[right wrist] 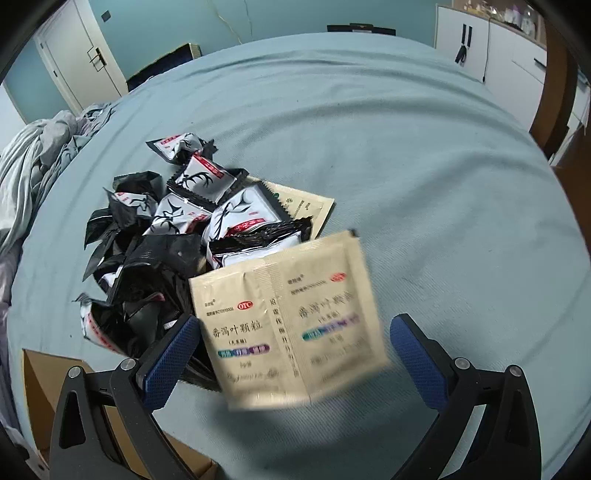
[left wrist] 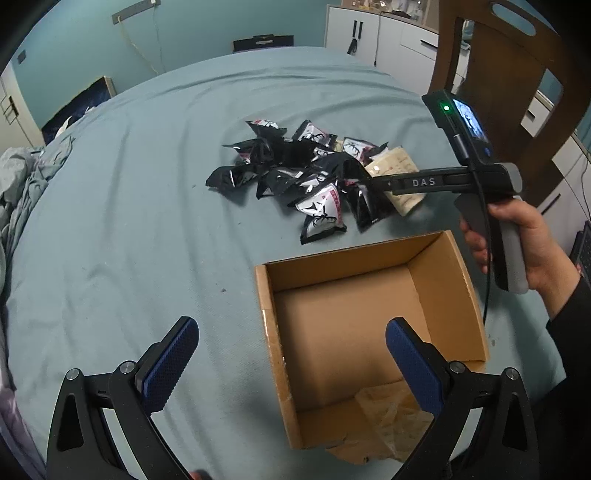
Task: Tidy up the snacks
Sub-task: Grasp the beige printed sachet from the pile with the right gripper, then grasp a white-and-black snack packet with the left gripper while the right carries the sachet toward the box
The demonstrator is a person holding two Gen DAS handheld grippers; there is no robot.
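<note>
A pile of black and white snack packets (left wrist: 295, 173) lies on the blue-covered table; it also shows in the right wrist view (right wrist: 177, 229). A beige double sachet (right wrist: 291, 321) lies at the pile's near edge, between the open fingers of my right gripper (right wrist: 295, 354). In the left wrist view the right gripper reaches into the pile's right side, its tips hidden among the packets. An open cardboard box (left wrist: 369, 332) sits nearer, holding one beige sachet (left wrist: 388, 410). My left gripper (left wrist: 291, 365) is open and empty over the box's left wall.
A wooden chair (left wrist: 509, 66) stands at the table's far right. White cabinets (left wrist: 388, 33) line the back wall. Bunched grey cloth (right wrist: 48, 147) lies at the table's left. A second beige sachet (right wrist: 303, 206) lies under the pile's far side.
</note>
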